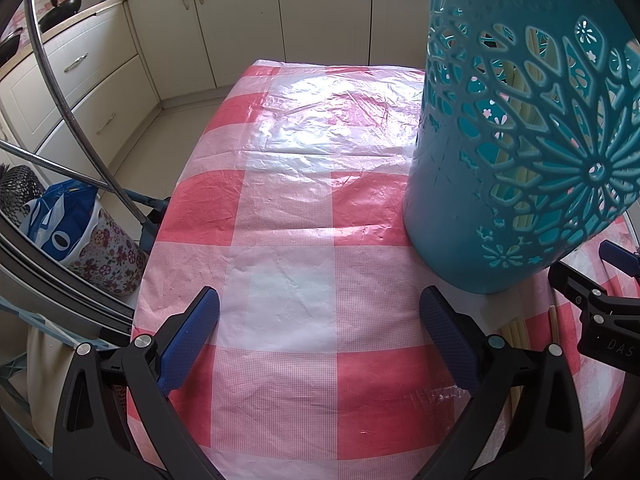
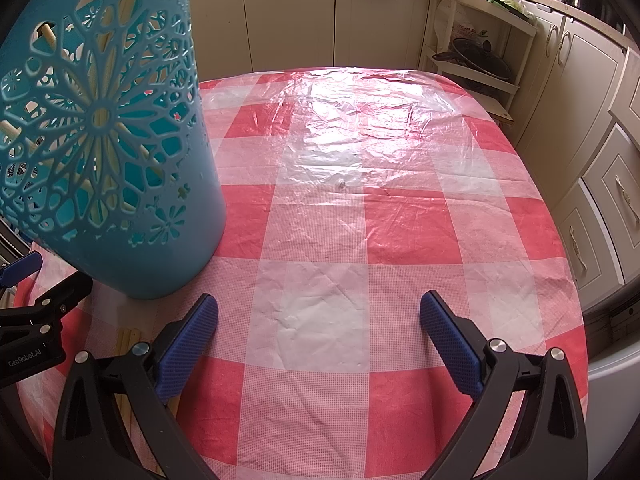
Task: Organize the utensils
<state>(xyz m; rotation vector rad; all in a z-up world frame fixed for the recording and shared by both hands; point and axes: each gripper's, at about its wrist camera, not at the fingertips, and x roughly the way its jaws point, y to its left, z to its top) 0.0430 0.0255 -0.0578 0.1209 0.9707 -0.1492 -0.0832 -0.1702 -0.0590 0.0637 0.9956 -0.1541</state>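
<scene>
Grippers spread wide, nothing held.
Left gripper (image 1: pixel 320 332) and right gripper (image 2: pixel 320 330) hover over the checked tablecloth (image 2: pixel 360 220); teal holder (image 1: pixel 520 140) stands between them with chopsticks inside, more chopsticks (image 1: pixel 516 332) lying at its base.

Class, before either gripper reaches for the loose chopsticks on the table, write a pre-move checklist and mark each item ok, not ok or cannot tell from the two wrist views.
1. Left gripper jaws spread and empty: ok.
2. Right gripper jaws spread and empty: ok.
3. Teal holder standing upright on the checked tablecloth: ok.
4. Holder already has chopsticks inside, seen through its cutouts: ok.
5. Loose chopsticks lying on the table, near the holder's base between the grippers: ok.
6. How many loose chopsticks remain: cannot tell; the grippers cover part of them.
</scene>
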